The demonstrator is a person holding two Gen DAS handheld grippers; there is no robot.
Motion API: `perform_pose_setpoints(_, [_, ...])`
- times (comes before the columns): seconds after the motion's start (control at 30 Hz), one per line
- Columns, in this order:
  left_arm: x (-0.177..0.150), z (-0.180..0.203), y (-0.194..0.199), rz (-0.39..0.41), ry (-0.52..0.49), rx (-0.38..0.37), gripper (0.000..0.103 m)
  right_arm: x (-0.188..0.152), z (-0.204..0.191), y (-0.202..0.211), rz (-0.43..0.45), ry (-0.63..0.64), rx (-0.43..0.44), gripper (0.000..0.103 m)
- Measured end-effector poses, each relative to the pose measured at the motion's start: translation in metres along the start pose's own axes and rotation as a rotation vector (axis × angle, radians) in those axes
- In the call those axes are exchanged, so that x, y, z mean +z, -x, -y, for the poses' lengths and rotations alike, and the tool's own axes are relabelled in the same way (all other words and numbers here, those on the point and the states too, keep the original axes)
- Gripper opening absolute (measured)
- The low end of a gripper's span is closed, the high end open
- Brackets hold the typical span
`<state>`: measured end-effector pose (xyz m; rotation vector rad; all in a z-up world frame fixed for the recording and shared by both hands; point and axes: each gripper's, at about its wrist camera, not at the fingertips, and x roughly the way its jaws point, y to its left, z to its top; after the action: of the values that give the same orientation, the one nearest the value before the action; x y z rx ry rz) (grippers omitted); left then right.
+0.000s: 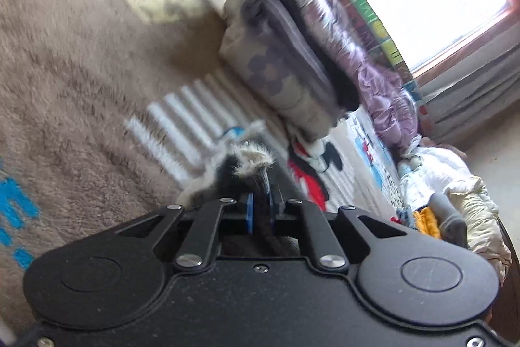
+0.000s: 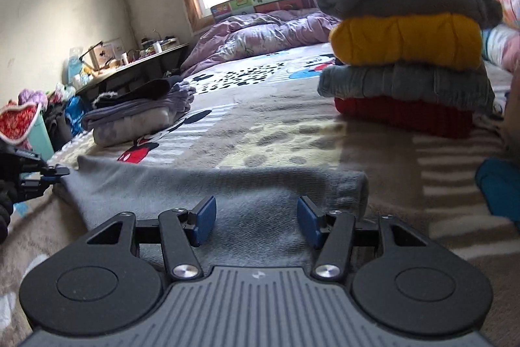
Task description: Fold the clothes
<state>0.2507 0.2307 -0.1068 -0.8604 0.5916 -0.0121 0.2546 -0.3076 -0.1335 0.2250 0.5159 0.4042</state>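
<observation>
A grey garment (image 2: 208, 187) lies flat on the beige plush blanket (image 2: 279, 129), its ribbed cuff end to the right. My right gripper (image 2: 256, 220) hovers low over its near edge, open, with the cloth between the blue pads (image 2: 206, 218) but not pinched. At the garment's left corner my left gripper (image 2: 52, 176) is shut on the cloth. In the left wrist view, which is rolled sideways, the left gripper (image 1: 260, 204) has its pads nearly together on a bunched fold of the grey garment (image 1: 256, 178).
A tall stack of folded clothes (image 2: 406, 54) (grey, yellow, blue-grey, red) stands at the right. A lower folded pile (image 2: 139, 116) (image 1: 282, 64) sits at the left. Behind are a purple duvet (image 2: 260, 31) and a cluttered low table (image 2: 136, 60).
</observation>
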Motion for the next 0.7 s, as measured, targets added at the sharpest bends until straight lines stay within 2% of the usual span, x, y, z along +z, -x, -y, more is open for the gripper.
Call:
perform_pose_setpoints(0.1, [-0.002, 0.001, 0.012, 0.029, -0.049, -0.013, 0.006, 0.002, 0.008, -0.003, -0.008, -0.047, 0.006, 0.056])
perform_pose_setpoints(0.23, [-0.009, -0.018, 0.000, -0.015, -0.027, 0.027, 0.006, 0.002, 0.010, -0.005, -0.018, -0.060, 0.010, 0.056])
perform_pose_setpoints(0.3, [-0.010, -0.017, 0.000, -0.010, -0.052, 0.038, 0.008, 0.001, 0.010, -0.005, -0.023, -0.055, 0.008, 0.056])
perform_pose_setpoints(0.37, [-0.010, -0.011, 0.003, 0.013, -0.098, 0.049, 0.013, 0.001, 0.010, -0.006, -0.022, -0.059, 0.006, 0.056])
perform_pose_setpoints(0.47, [-0.010, -0.003, 0.006, 0.048, -0.168, 0.065, 0.013, 0.003, 0.008, -0.001, -0.003, -0.049, 0.000, 0.056])
perform_pose_setpoints(0.57, [-0.015, 0.020, 0.019, 0.138, -0.320, 0.098, 0.014, 0.005, 0.004, 0.010, 0.031, -0.024, -0.020, 0.056])
perform_pose_setpoints(0.7, [-0.026, 0.044, 0.026, 0.170, -0.480, 0.115, 0.016, 0.009, 0.002, 0.021, 0.079, -0.012, 0.009, 0.057])
